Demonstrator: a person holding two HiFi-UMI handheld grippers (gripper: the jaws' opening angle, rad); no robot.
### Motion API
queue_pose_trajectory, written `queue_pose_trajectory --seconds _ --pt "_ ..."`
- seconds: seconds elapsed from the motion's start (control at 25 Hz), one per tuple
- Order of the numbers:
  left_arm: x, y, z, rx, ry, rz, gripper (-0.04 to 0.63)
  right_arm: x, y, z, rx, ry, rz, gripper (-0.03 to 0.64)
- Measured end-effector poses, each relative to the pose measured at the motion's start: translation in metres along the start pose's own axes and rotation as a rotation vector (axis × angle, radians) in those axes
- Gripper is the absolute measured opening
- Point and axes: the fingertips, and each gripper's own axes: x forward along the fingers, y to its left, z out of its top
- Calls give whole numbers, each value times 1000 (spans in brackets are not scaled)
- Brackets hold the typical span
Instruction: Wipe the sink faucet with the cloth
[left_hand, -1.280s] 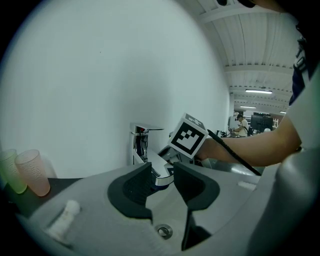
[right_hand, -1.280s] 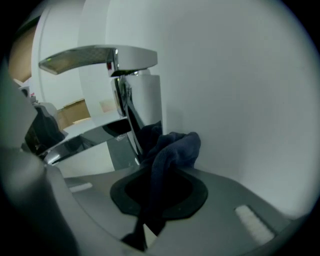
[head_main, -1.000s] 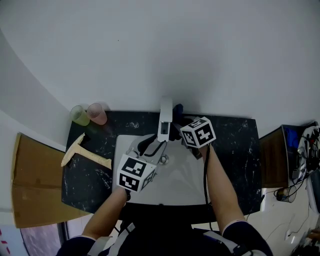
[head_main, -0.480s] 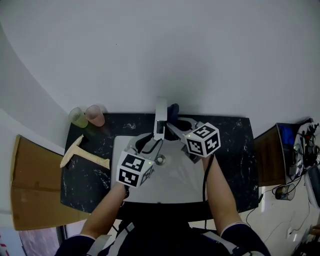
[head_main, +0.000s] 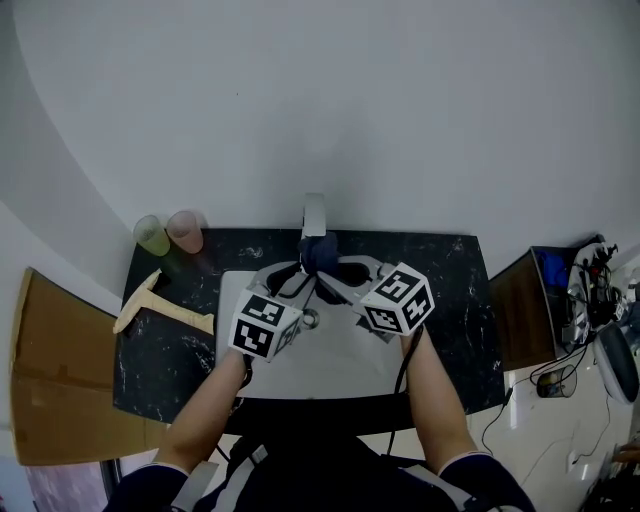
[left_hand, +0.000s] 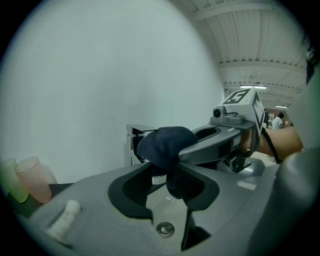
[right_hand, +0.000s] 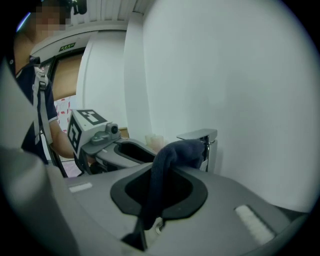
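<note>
A chrome faucet (head_main: 314, 214) stands at the back of the white sink (head_main: 340, 365). A dark blue cloth (head_main: 321, 251) lies bunched over its spout. My right gripper (head_main: 337, 268) comes in from the right, shut on the cloth. In the right gripper view the cloth (right_hand: 167, 160) runs up through the jaws to the faucet (right_hand: 204, 140). My left gripper (head_main: 291, 279) sits at the spout's left side with its jaws apart. In the left gripper view the spout tip (left_hand: 158, 178) and the hanging cloth (left_hand: 166, 144) show in the gap. I cannot tell whether the jaws touch the spout.
The sink is set in a black marbled counter (head_main: 455, 300). A green cup (head_main: 151, 236) and a pink cup (head_main: 185, 231) stand at its back left corner. A wooden T-shaped tool (head_main: 158, 305) lies on the left. A brown board (head_main: 55, 385) is further left, a cabinet with cables (head_main: 545, 300) to the right.
My right gripper has carried the cloth from the faucet's right side leftward and up onto the spout. The left gripper has stayed by the spout.
</note>
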Motion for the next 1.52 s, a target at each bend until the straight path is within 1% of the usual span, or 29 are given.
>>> queue_pose_trajectory --seconds 0.16,0.36,0.44,0.52,0.6,0.88,1.0,1.28,1.4,1.52 --pt "-11 -6 0 -15 -25 -26 135 -9 17 9 -94 17 33 41" --pt "-24 -4 -4 -28 -38 -17 135 0 30 18 -128 20 79 41" --pt "-27 0 -7 -31 -32 -9 133 10 25 15 -107 42 70 43" --pt "-29 2 -10 -33 -27 -7 135 20 13 9 -55 73 36 43" --pt "-30 3 -11 -33 -24 -6 135 26 3 6 -2 80 19 43" --pt "-21 9 -9 -42 -27 2 135 31 -20 12 83 24 27 46" --pt "-17 11 -5 -42 -31 3 135 31 -34 13 117 -5 12 45" --pt "-9 10 -6 -35 -16 -3 135 35 -75 18 144 -29 -76 44" --pt "-7 8 -6 -29 -7 -8 135 36 -82 22 147 -40 -82 44" --pt "-4 8 -6 -23 -4 -10 135 35 -80 22 144 -49 -85 44"
